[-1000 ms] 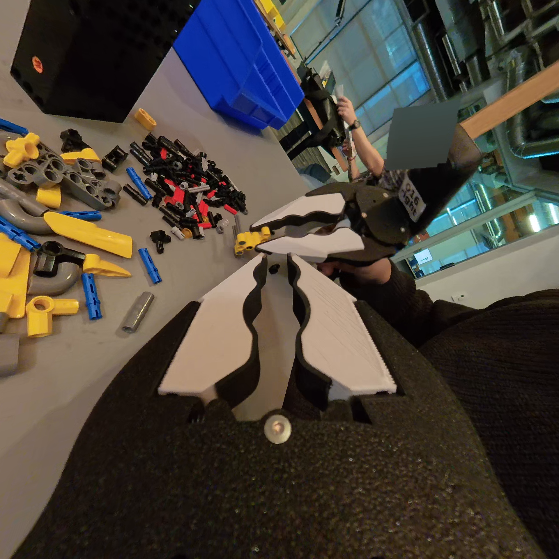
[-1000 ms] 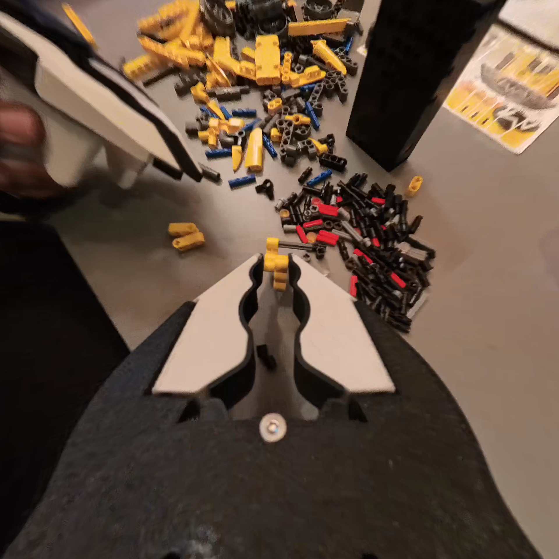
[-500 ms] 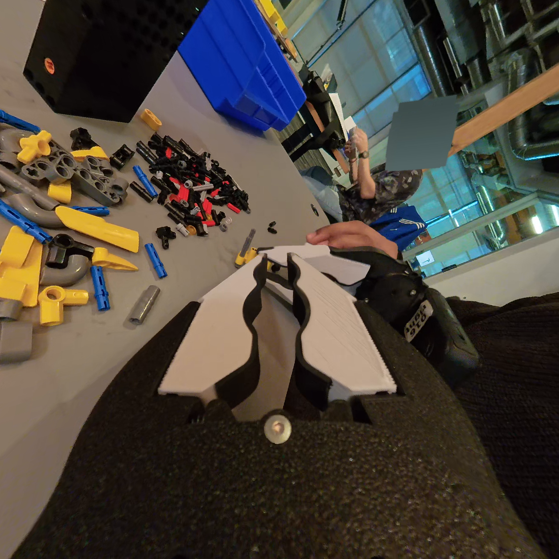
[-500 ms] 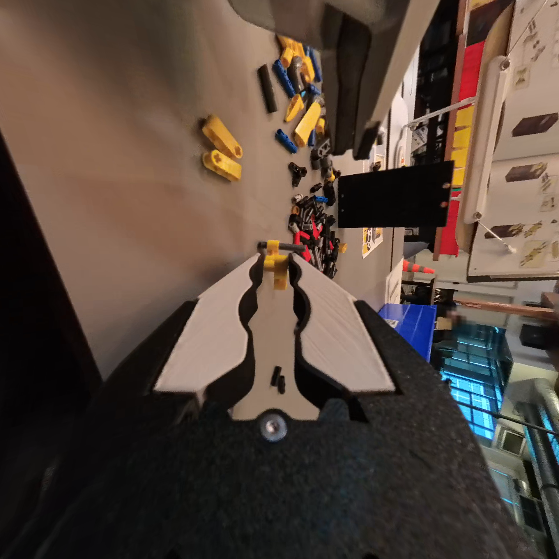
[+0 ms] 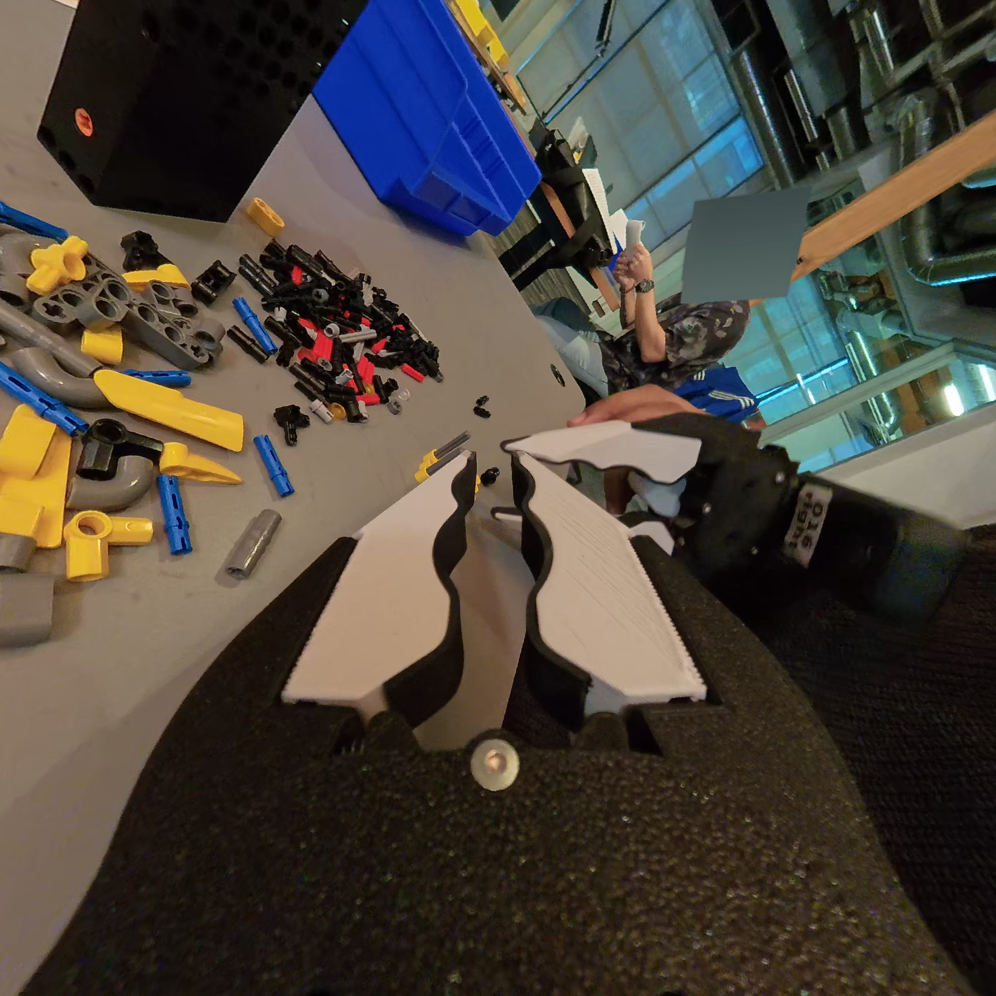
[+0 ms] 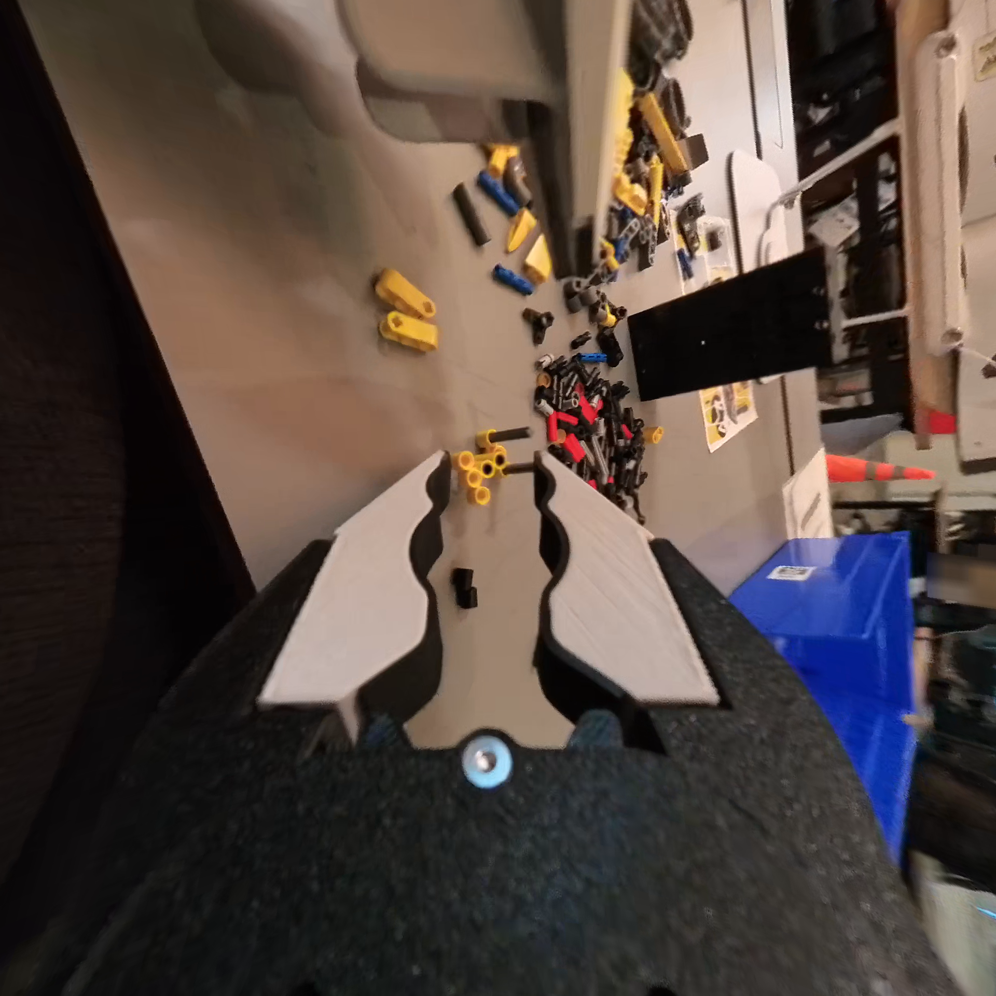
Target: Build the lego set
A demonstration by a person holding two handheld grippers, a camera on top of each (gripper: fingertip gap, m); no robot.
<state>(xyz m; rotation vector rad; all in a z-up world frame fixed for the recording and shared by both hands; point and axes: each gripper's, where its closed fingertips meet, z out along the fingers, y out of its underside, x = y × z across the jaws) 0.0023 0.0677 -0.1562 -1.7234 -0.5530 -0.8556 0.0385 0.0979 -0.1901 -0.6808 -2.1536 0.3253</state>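
My left gripper hovers low over the grey table. Its jaws stand a narrow gap apart, with a small black pin between the tips. My right gripper is open and rolled on its side. A yellow connector piece with dark axles lies on the table at the tip of its left finger. The same piece shows in the left wrist view, just past my left gripper's tips. One of the right gripper's white fingers reaches in from the right, close to my left tips.
A pile of black and red pins lies ahead, with larger yellow, grey and blue parts to the left. A black box and a blue bin stand behind. Two yellow connectors and two black pins lie loose. A seated person is beyond the table edge. The left gripper's tips are roughly 6 cm from the right gripper's.
The right gripper held the yellow connector up against my left tips. It has since dropped to the table, rolled sideways and opened, and the connector now lies free. The left gripper barely moved.
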